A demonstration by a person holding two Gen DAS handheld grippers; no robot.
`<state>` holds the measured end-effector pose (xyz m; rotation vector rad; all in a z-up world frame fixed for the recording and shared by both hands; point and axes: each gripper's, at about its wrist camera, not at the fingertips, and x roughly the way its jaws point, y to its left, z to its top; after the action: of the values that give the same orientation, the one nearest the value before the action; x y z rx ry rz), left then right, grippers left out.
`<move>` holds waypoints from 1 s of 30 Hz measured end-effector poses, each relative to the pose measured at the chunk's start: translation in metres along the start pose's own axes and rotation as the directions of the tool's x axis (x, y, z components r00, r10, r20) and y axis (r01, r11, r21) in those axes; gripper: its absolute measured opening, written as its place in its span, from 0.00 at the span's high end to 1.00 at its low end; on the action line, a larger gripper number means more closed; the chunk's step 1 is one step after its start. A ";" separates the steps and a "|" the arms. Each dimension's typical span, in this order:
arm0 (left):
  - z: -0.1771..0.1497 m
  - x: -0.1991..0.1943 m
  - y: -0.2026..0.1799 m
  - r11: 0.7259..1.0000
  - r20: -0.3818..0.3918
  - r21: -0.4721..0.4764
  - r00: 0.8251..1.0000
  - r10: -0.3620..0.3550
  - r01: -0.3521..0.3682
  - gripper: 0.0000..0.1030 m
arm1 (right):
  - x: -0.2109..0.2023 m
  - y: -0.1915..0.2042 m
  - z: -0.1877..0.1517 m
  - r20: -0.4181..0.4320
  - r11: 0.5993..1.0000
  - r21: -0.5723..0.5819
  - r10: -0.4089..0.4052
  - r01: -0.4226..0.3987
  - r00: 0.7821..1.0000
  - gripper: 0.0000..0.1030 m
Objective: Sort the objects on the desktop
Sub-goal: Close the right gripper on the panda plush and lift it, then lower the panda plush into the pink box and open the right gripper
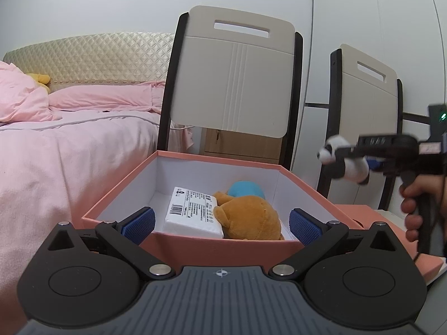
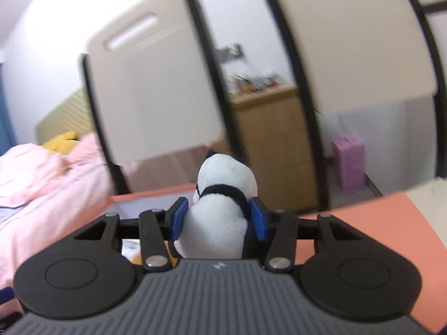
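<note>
Nearest the left wrist camera, the left gripper (image 1: pixel 222 224) hangs with its blue pads (image 1: pixel 139 223) spread wide apart and nothing between them, poised just over the near wall of the pink box (image 1: pixel 223 247). Inside the open box lie a white tissue pack (image 1: pixel 194 213) with a printed label, a brown plush toy (image 1: pixel 251 217) resting against the pack's right end, and a blue round toy (image 1: pixel 245 191) behind the brown one. Off to the right and above the box's right rim, the right gripper (image 1: pixel 339 159) is held in a hand (image 1: pixel 416 209) and is clamped on a small panda plush (image 1: pixel 345 160), which hangs in the air clear of the box. From the right wrist view the panda plush (image 2: pixel 220 209) sits squeezed between the right gripper (image 2: pixel 218 217) and its blue pads (image 2: pixel 177 217), head pointing away from the camera. That view is blurred, but a flat pink sheet, probably the box lid (image 2: pixel 377 223), lies to the right. Two chair backs (image 1: pixel 233 83) stand beyond the box, and a pink-covered bed (image 1: pixel 56 153) lies to the left.
</note>
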<state>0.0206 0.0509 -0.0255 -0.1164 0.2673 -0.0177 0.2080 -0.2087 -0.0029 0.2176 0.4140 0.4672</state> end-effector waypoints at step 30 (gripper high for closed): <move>0.003 -0.001 0.008 0.999 0.005 -0.031 1.000 0.008 -0.008 0.00 | 0.000 0.057 -0.018 -0.173 0.966 -0.131 0.198 -0.221 0.965 0.53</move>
<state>0.0202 0.0595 -0.0232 -0.1465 0.2626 -0.0052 0.1783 -0.1572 -0.0026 0.0788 0.5119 0.7250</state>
